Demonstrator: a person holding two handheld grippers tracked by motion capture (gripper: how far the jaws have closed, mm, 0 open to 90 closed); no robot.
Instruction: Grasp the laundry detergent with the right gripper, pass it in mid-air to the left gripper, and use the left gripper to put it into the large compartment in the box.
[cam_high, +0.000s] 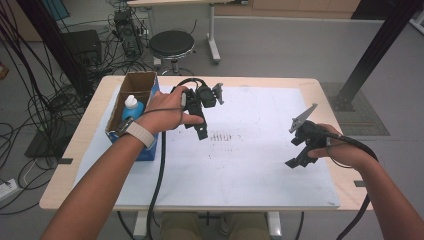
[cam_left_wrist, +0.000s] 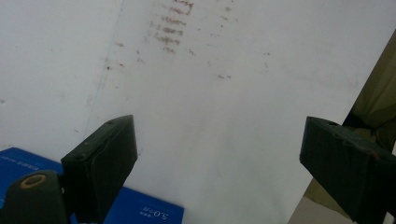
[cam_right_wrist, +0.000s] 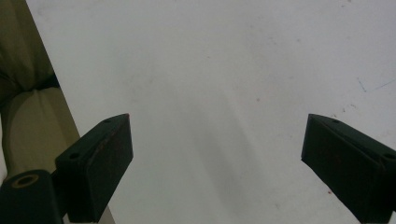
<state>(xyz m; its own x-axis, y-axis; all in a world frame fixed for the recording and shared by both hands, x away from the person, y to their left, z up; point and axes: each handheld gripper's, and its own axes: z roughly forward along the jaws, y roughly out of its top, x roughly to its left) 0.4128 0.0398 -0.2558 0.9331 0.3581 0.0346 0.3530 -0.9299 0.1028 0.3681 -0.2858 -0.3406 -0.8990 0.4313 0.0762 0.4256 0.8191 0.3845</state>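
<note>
My left gripper (cam_high: 200, 131) hovers over the white sheet (cam_high: 260, 165) just right of the blue box (cam_high: 148, 151). In the left gripper view its jaws (cam_left_wrist: 217, 158) stand wide apart, open, with bare sheet between them and the box's blue lid (cam_left_wrist: 140, 211) at the lower left. A patch of reddish-brown marks (cam_left_wrist: 170, 28) lies ahead of it on the sheet. My right gripper (cam_high: 296, 161) hangs above the sheet's right side. It is open too, with blank paper between its jaws (cam_right_wrist: 217, 158).
The open cardboard box (cam_high: 134, 85) at the table's left holds a blue bottle with a white cap (cam_high: 132, 106). Beyond the table stand a round stool (cam_high: 171, 44) and tangled cables (cam_high: 30, 107). The person's trousers (cam_right_wrist: 23, 107) show past the table's near edge.
</note>
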